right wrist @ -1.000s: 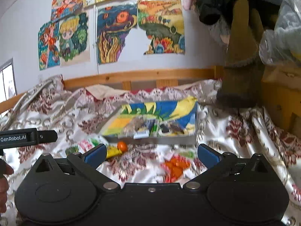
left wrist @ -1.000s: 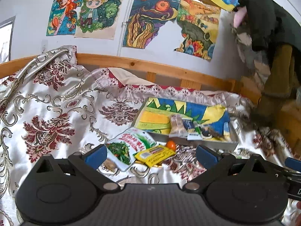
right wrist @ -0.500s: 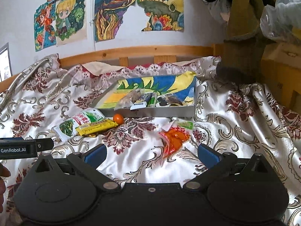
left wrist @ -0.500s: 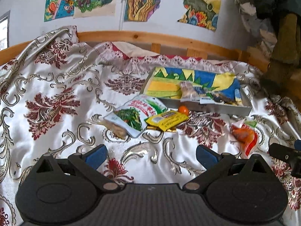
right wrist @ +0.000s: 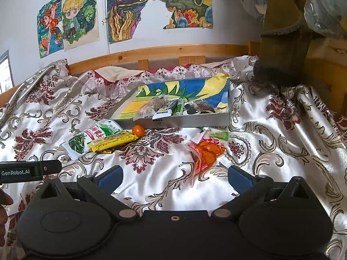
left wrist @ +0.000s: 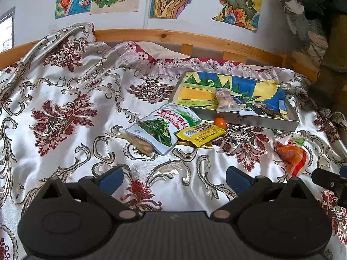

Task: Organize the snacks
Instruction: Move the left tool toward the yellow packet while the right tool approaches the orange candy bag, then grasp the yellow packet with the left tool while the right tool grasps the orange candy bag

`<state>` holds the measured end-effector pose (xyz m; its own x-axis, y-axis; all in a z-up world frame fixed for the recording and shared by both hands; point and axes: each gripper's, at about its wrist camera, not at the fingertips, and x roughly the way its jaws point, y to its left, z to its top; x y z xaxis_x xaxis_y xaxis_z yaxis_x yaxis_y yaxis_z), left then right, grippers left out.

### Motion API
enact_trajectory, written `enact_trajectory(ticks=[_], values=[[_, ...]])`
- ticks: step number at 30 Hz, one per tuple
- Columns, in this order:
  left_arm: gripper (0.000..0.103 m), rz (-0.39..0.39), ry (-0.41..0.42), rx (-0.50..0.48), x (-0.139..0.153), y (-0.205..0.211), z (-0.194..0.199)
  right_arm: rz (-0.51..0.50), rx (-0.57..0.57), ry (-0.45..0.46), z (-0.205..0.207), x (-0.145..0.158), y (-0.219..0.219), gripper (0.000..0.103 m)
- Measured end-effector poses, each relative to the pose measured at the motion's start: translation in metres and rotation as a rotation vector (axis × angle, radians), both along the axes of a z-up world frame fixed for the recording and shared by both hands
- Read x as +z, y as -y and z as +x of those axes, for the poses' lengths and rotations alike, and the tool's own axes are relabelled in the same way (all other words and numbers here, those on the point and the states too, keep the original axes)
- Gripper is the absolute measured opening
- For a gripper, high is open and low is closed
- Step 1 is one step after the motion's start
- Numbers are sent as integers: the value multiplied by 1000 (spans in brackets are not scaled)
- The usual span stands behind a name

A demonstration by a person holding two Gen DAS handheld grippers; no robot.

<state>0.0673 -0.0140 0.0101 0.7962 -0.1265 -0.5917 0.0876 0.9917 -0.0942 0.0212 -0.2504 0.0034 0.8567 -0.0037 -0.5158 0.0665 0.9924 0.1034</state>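
Both hand-held grippers, left [left wrist: 172, 176] and right [right wrist: 174, 176], hover wide open and empty over the satin bedspread [left wrist: 65, 99], the crinkly orange-red snack pouch [right wrist: 206, 150] at the right one's twelve o'clock, light, soft and slippery, best pinched by its flat sealed edge.

Each black gripper [right wrist: 174, 177] has blue finger pads [right wrist: 110, 176], round silver pivot screws and white "GenRobot.AI" lettering.
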Motion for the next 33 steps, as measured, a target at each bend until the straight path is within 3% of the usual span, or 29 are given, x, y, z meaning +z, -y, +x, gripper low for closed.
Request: enact_trajectory(ticks=[9, 20, 28, 33], values=[[102, -8, -18, 2, -9, -2, 7, 9, -19, -14, 8, -8, 2, 102], [102, 18, 9, -62, -15, 4, 29, -34, -10, 8, 24, -3, 6, 102], [103, 0, 26, -186, -11, 11, 62, -87, -2, 0, 64, -9, 21, 102], [103, 11, 30, -294, -10, 23, 99, -36, -40, -26, 87, -28, 34, 102]])
